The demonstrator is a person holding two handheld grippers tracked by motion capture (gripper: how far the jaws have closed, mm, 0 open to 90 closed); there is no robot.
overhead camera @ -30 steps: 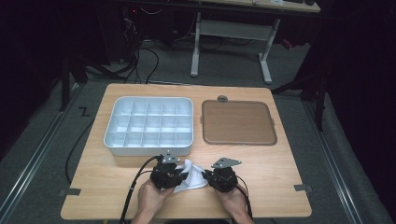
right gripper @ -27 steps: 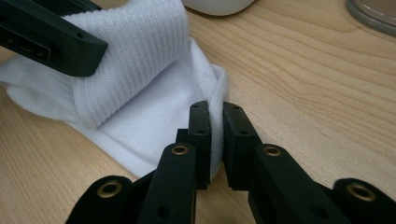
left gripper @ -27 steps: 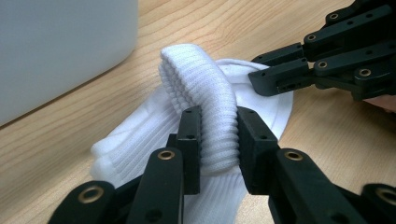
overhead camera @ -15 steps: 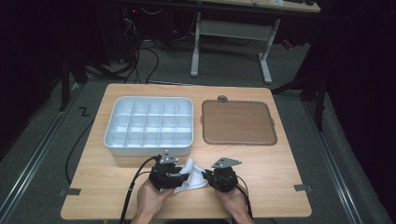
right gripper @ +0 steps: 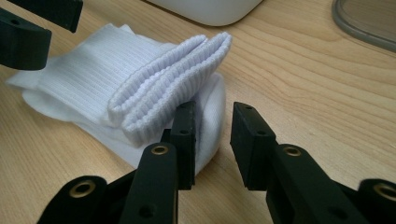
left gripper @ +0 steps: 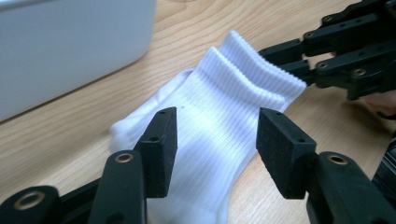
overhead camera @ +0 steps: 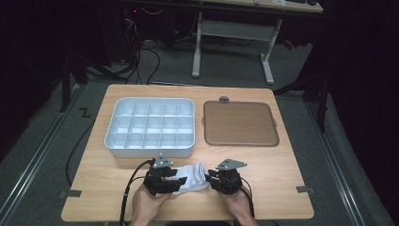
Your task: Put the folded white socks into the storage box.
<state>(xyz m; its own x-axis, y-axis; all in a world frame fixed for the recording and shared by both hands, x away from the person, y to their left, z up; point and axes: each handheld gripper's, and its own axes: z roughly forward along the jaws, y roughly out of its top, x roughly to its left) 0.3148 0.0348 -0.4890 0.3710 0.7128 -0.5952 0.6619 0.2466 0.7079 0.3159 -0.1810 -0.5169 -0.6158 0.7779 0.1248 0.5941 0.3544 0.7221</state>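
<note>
Resting on the wooden table in a dark room, white socks lie between two released, just-opened claws.

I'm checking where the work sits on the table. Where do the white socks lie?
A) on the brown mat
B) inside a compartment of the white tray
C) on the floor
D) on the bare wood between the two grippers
D: the white socks lie on the wooden table, near its front edge, between the left gripper and the right gripper.
</note>
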